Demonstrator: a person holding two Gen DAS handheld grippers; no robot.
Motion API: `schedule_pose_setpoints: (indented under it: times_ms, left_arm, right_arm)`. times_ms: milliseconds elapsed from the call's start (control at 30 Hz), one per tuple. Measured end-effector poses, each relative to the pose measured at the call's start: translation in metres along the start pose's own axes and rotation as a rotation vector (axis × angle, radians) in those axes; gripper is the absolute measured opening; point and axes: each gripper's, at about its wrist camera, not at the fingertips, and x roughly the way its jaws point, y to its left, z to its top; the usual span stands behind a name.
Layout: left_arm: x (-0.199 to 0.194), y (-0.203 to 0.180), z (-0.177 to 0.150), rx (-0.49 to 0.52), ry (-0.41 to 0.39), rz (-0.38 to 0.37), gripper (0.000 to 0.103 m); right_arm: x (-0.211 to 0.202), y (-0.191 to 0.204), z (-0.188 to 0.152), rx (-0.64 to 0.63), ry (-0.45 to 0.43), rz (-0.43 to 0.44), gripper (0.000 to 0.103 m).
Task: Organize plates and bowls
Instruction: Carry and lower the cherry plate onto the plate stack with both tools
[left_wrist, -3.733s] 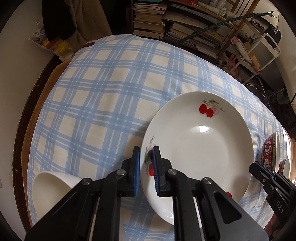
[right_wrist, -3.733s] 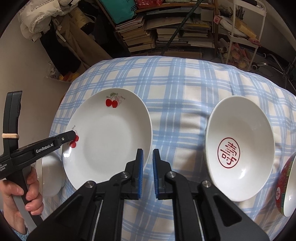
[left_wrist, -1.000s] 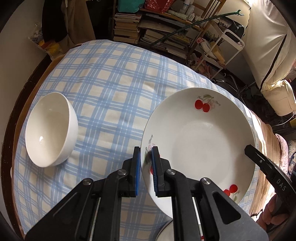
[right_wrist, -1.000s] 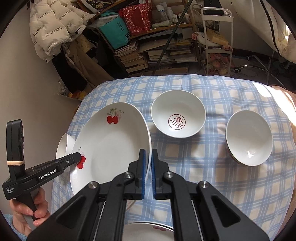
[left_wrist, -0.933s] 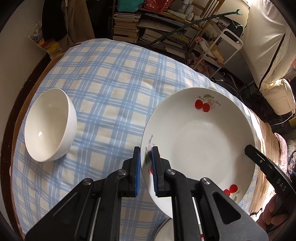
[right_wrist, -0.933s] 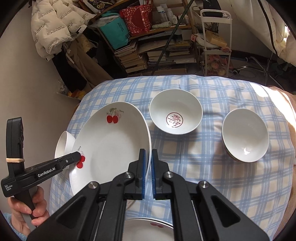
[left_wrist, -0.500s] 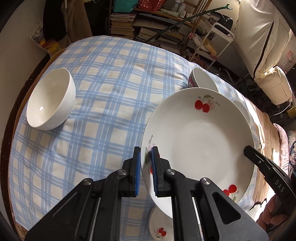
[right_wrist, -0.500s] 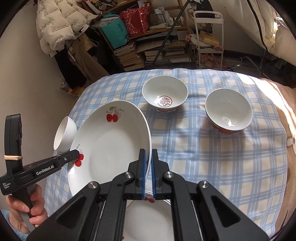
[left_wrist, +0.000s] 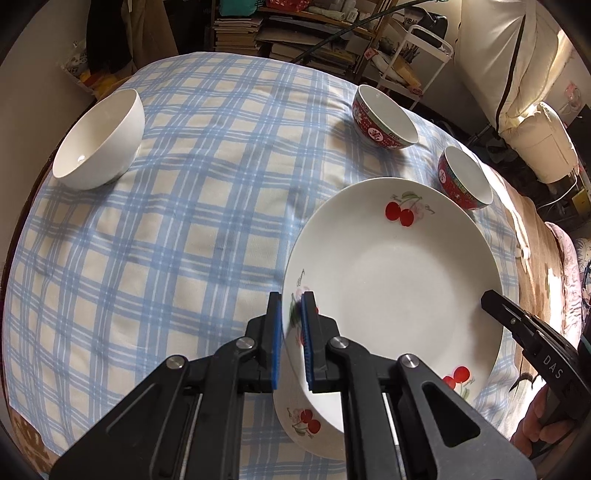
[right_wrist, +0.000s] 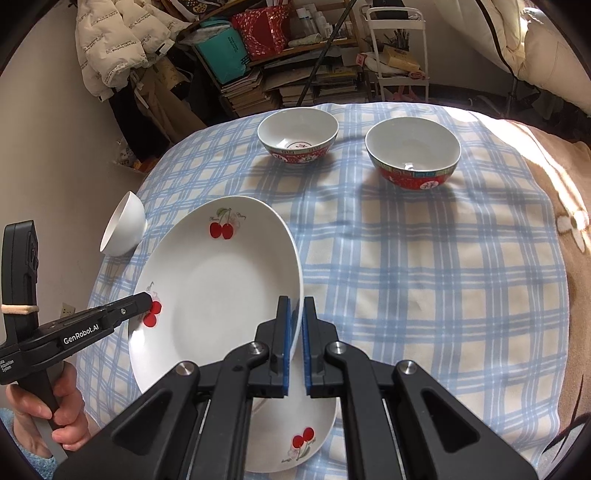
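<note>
Both the left hand-held gripper (left_wrist: 291, 332) and right hand-held gripper (right_wrist: 295, 332) clamp opposite rims of the cherry plate (right_wrist: 221, 288), held above a second cherry plate (right_wrist: 295, 443).

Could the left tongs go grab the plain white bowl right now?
Probably not yet. The left tongs are shut on the cherry plate's rim, as are the right tongs. Nothing sits on the cloth between them and the white bowl, but they're busy.
</note>
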Motion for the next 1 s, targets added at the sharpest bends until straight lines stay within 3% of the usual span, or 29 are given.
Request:
schedule_pose_setpoints:
  times_ms: [300, 533, 667, 1000]
  left_arm:
    - [0.005, -0.008, -0.019, 0.049, 0.011, 0.054, 0.010]
    - [0.010, -0.004, -0.028, 0.042, 0.015, 0.034, 0.010]
    - [0.022, 0.002, -0.032, 0.029, 0.034, 0.030, 0.010]
    - [0.036, 0.008, -0.040, 0.035, 0.048, 0.011, 0.011]
  right_arm:
    - [0.008, -0.012, -0.027, 0.009, 0.030, 0.028, 0.008]
    - [0.024, -0.023, -0.041, 0.042, 0.085, 0.028, 0.008]
    - [0.027, -0.024, -0.045, 0.044, 0.083, 0.048, 0.008]
    - [0.034, -0.019, -0.051, 0.009, 0.091, 0.004, 0.007]
